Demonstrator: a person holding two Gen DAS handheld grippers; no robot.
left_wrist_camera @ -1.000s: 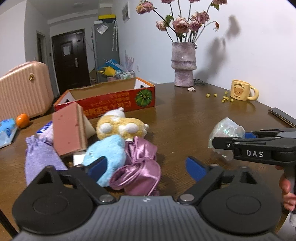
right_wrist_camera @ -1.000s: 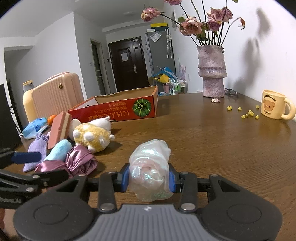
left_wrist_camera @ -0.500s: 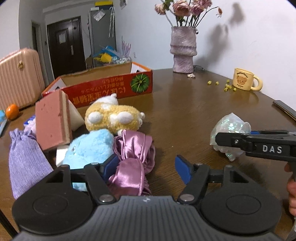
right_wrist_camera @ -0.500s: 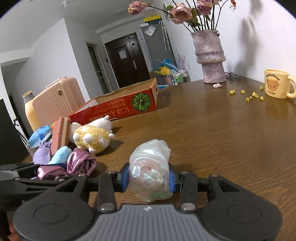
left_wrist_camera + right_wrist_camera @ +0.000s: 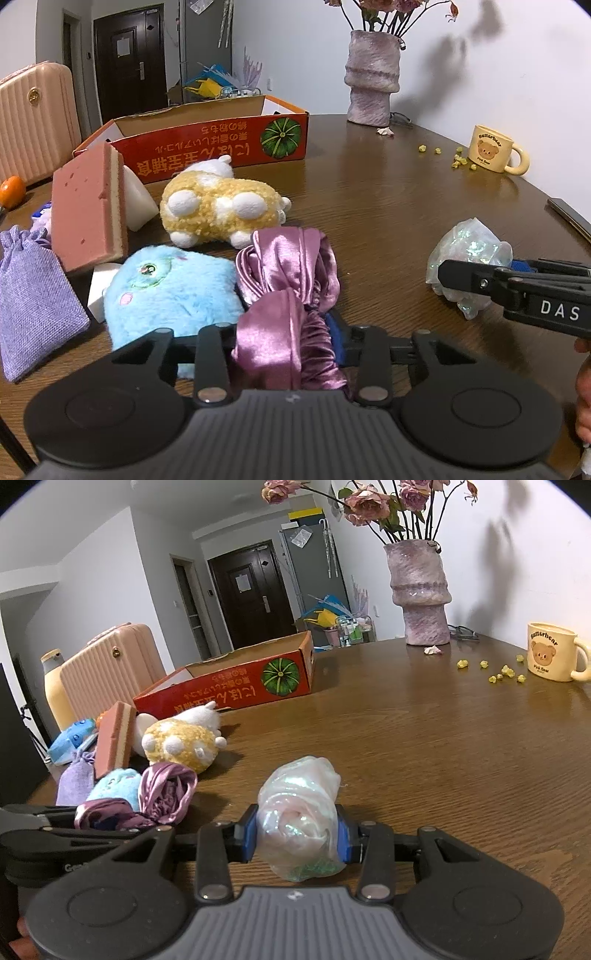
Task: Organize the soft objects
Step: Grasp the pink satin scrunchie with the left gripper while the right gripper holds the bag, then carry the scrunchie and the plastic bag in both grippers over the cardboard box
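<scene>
My left gripper is closing its jaws on a purple satin cloth, and the blue pads press its near end. The cloth lies on the brown table against a light blue plush, with a yellow plush just behind. A pink sponge and a lilac pouch sit to the left. My right gripper is shut on a crumpled iridescent bag low over the table, right of the pile.
An open red cardboard box stands behind the pile. A purple vase with flowers and a yellow bear mug are at the back right, with yellow crumbs nearby. A pink suitcase and an orange are at the left.
The left gripper moved forward and down over the purple satin cloth and its jaws closed onto it. The right gripper kept its hold on the iridescent bag and stayed nearly in place.
</scene>
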